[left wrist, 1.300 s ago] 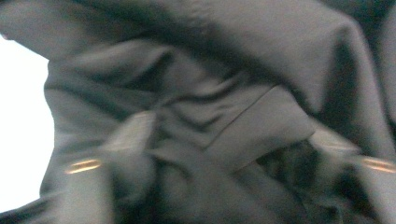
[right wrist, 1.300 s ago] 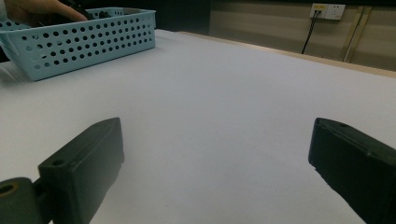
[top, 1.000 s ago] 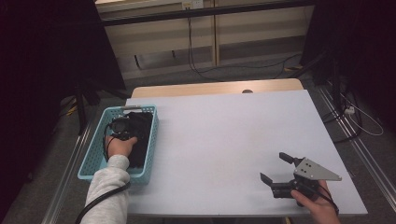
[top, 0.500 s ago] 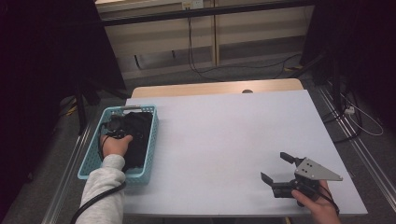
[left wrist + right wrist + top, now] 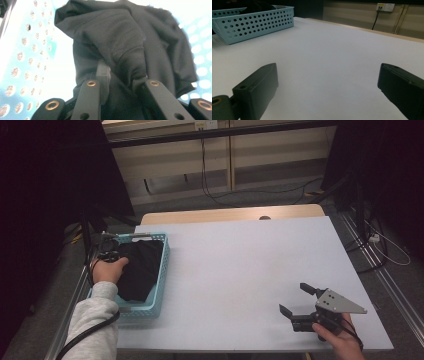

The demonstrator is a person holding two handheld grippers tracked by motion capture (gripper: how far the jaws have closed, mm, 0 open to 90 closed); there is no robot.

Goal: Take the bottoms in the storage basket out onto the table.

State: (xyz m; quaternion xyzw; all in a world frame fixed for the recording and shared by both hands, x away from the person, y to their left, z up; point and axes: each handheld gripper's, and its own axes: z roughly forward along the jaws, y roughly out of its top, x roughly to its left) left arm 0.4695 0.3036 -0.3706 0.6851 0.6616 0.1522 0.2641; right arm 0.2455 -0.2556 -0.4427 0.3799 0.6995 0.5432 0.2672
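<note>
Change since the earlier frame: we see the left gripper (image 5: pixel 106 254) has shifted from over the middle of the basket toward its far left corner, and its jaws have just been closing, with black cloth between them; the right gripper (image 5: pixel 300 308) sits where it did.
Left gripper: we hold it over the light blue perforated basket (image 5: pixel 160 275), jaws pinching a raised fold of the black garment (image 5: pixel 130 62).
Black garment: we see it bunched inside the basket, one fold pulled up into the jaws in the left gripper view, the rest draped over the basket floor; in the high view (image 5: pixel 137 267) it covers most of the basket's inside.
Basket: we find it at the left edge of the white table (image 5: pixel 240 265), long side running away from us.
Right gripper: we rest it low at the near right part of the table, jaws spread wide with bare tabletop between them, well apart from the basket (image 5: pixel 254 22).
Sleeve: we see a grey sleeve (image 5: pixel 92 320) on the left forearm.
</note>
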